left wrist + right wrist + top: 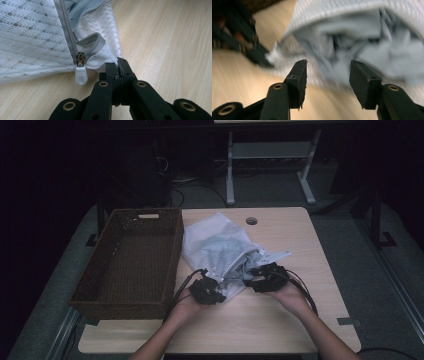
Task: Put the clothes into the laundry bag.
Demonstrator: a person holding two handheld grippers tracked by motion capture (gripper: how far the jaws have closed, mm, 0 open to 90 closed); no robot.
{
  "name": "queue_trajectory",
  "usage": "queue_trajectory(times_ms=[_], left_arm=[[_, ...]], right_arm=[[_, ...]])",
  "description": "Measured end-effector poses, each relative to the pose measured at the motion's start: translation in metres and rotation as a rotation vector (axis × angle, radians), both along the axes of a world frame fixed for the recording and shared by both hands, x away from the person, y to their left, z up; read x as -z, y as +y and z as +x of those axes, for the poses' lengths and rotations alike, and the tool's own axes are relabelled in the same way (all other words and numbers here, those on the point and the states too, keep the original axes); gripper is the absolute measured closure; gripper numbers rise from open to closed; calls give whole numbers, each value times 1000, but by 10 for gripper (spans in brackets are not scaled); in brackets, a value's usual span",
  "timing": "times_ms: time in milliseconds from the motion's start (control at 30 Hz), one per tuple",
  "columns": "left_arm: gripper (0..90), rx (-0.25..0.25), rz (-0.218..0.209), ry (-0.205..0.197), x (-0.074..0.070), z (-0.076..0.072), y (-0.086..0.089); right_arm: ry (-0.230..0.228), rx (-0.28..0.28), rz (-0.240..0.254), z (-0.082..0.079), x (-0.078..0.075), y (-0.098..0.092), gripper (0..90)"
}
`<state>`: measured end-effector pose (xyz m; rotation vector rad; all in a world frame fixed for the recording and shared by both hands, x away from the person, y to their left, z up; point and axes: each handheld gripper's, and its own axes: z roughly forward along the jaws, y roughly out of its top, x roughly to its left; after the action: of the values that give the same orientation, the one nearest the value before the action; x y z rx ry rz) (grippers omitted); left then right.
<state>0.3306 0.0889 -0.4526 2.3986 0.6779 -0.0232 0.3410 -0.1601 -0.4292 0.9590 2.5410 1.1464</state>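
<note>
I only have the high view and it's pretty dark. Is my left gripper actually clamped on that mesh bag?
Observer: Yes. The left gripper view shows the left gripper shut on the corner hem of the white mesh bag.
Operator: Where's the zipper pull?
Observer: The white zipper pull hangs just beside that clamped corner, clear of the jaws.
Operator: And the right gripper?
Observer: The right gripper is open with nothing between its pads. The grey cloth in the bag's mouth lies ahead of it.
</note>
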Motion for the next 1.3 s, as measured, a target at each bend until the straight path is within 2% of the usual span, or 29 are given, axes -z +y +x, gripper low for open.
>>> queue_trajectory(times_ms=[167, 300, 400, 567, 633, 700, 833, 967, 1100, 1300], left_arm=[[887, -2, -1, -1, 0, 0, -1], [887, -1, 0, -3, 0, 0, -1], [887, -1, 0, -3, 0, 0, -1], [888, 0, 1, -3, 0, 0, -1], [887, 4, 5, -4, 0, 0, -1], [887, 3, 5, -4, 1, 0, -1], [887, 2, 8, -2, 1, 1, -1], [887, 1, 9, -3, 0, 1, 0], [888, 0, 9, -1, 1, 1, 0], [888, 2, 15, -1, 1, 0, 0]], right_arm=[[27, 32, -36, 2, 15, -20, 469], [41, 26, -26, 9, 22, -14, 472], [45, 14, -29, 14, 28, -6, 515], [42, 25, -53, 20, 34, 5, 791], [38, 17, -38, 21, 34, 8, 836], [37, 2, -30, 21, 30, 15, 844], [1, -35, 1, 22, 19, 34, 845], [-11, -65, 7, 27, 18, 56, 845], [-27, -52, 10, 32, 23, 71, 845], [-38, -9, 32, 45, 30, 79, 844]])
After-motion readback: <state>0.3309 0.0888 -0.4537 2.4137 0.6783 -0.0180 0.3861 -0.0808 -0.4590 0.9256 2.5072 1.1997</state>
